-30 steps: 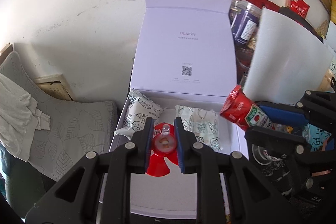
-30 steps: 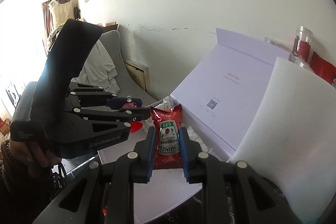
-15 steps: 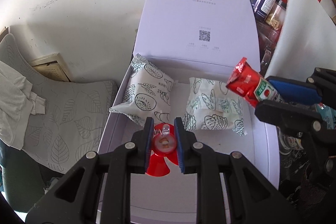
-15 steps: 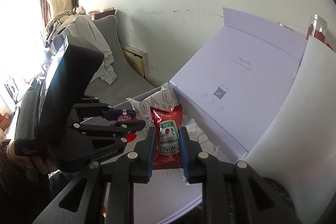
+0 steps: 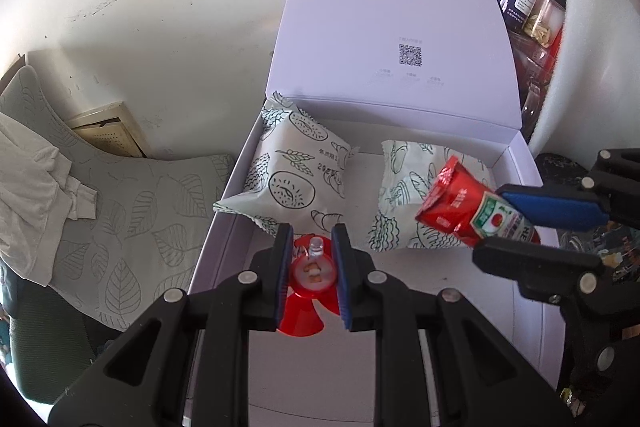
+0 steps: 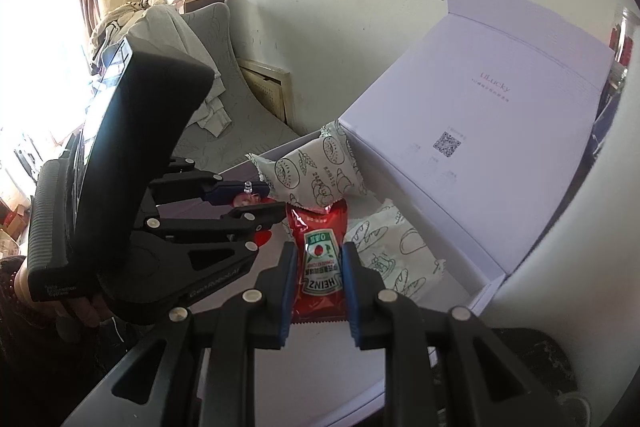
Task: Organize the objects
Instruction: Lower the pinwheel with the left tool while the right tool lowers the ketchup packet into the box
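Two grippers carry small red items over an open white gift box.

At lower centre of the left wrist view, the left gripper (image 5: pixel 311 269) is clamped on a red plastic toy (image 5: pixel 308 287), a rigid, glossy, likely featherweight piece with a clear nub on top, best held by its round hub. At right, the right gripper (image 6: pixel 318 279) pinches a ketchup sachet (image 6: pixel 318 259) across its middle; the foil looks slick, soft and puncture-prone, so the flat sealed edges seem safer. Both hang above the box (image 5: pixel 524 163), a stiff matte card tray where two crinkly printed snack packets (image 5: pixel 292 179) lie at centre frame.
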